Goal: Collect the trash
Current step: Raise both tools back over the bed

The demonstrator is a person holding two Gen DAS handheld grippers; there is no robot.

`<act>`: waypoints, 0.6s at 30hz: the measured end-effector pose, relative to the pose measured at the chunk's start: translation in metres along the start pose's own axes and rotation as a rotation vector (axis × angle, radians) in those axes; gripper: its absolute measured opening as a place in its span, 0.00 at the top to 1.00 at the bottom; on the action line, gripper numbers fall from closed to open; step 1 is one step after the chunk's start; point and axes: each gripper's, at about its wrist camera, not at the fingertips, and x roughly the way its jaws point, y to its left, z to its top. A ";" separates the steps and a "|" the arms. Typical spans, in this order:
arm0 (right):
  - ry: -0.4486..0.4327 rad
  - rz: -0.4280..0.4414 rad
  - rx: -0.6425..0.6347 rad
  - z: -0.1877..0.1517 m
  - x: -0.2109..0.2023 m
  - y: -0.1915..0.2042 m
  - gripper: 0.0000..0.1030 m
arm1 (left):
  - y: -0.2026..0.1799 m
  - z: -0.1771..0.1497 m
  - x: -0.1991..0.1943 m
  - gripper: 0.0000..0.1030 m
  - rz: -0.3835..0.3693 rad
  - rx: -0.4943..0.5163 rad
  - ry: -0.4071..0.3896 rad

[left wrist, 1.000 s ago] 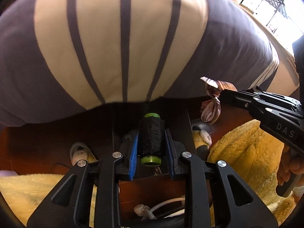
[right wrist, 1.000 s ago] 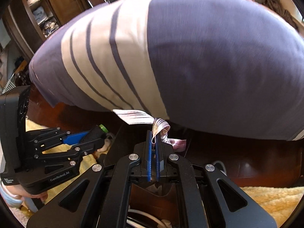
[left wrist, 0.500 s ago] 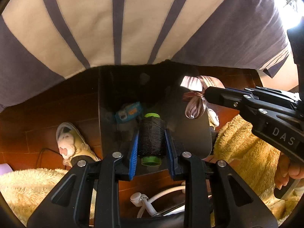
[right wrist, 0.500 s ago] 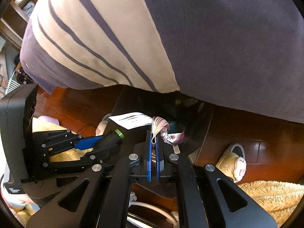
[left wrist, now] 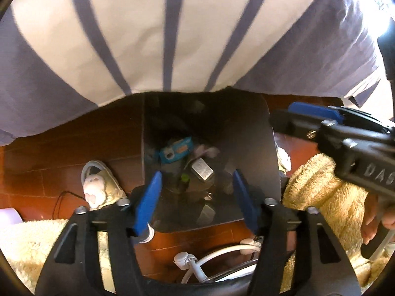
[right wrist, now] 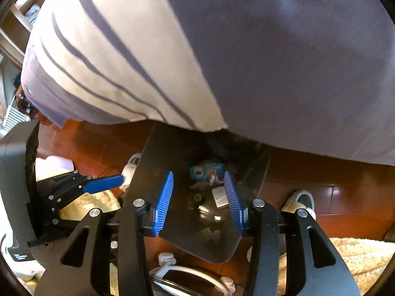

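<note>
A dark trash bin (left wrist: 261, 153) stands on the wood floor below both grippers; it also shows in the right wrist view (right wrist: 158, 157). Inside lie a blue packet (left wrist: 176, 150), a silvery wrapper (left wrist: 202, 170), the black thread spool with a green end (left wrist: 184, 178) and a striped wrapper (left wrist: 207, 151). The spool's green end (right wrist: 197, 197) and the blue packet (right wrist: 206, 170) show in the right wrist view too. My left gripper (left wrist: 196, 201) is open and empty above the bin. My right gripper (right wrist: 198, 198) is open and empty above it as well.
The person's striped shirt (left wrist: 160, 37) fills the upper half of both views. Slippers (left wrist: 95, 187) lie on the floor on either side of the bin. A fluffy yellow rug (left wrist: 318, 192) and white cables (left wrist: 209, 256) lie near the bin.
Both grippers have opened. The black spool has dropped from the left gripper and the striped wrapper from the right gripper; both now lie in the bin.
</note>
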 end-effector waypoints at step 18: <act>-0.323 -0.105 -0.010 0.025 -0.125 -0.003 0.08 | -0.006 0.023 -0.133 0.08 0.049 0.045 -0.298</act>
